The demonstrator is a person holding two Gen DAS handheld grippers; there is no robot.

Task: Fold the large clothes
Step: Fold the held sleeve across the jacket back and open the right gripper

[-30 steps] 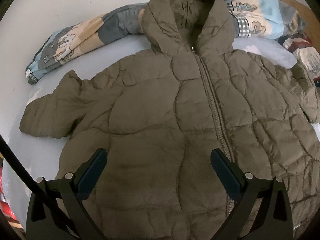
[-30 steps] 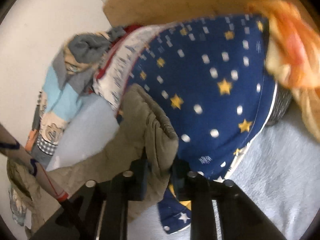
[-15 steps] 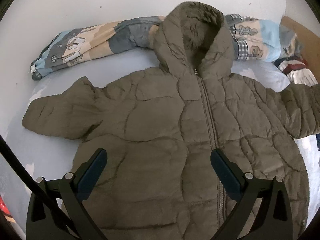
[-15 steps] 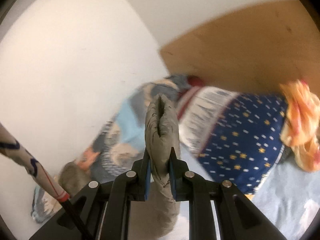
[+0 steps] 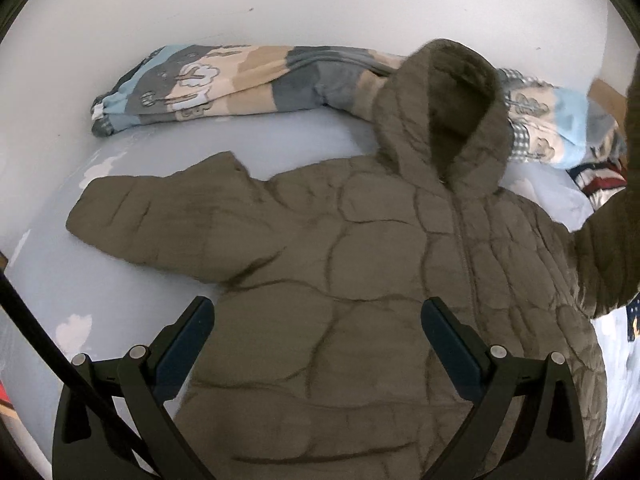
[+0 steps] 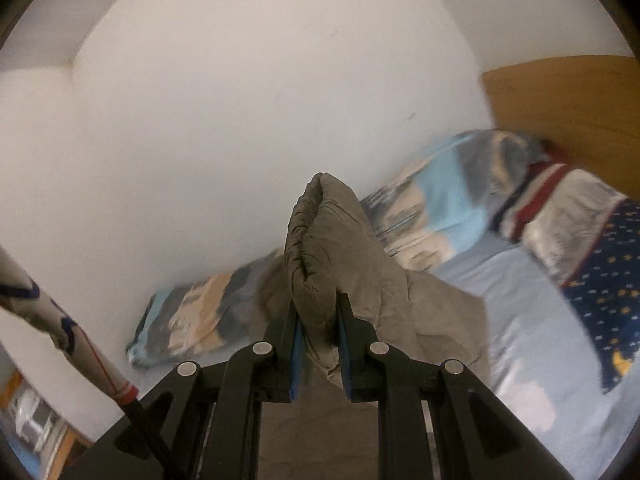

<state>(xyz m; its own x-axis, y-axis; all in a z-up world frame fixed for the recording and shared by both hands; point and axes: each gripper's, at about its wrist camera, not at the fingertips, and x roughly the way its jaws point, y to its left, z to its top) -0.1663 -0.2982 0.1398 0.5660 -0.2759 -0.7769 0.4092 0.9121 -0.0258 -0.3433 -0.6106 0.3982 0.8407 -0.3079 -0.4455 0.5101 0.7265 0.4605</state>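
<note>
Olive jacket flat on bed; right gripper, clamped on sleeve, has lifted it for folding. Left gripper open, empty.

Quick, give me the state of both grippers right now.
Left gripper: open, holding nothing, above the jacket.
Right gripper: shut on the jacket's sleeve cuff, lifted off the bed.

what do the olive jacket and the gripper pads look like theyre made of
Olive jacket: apparently a thin matte synthetic shell over soft padding, judging by its puffy quilted panels and fine wrinkles.
Left gripper pads: dark blue, dull, probably rubber or soft plastic, set on black rigid fingers with metal-looking pins.
</note>
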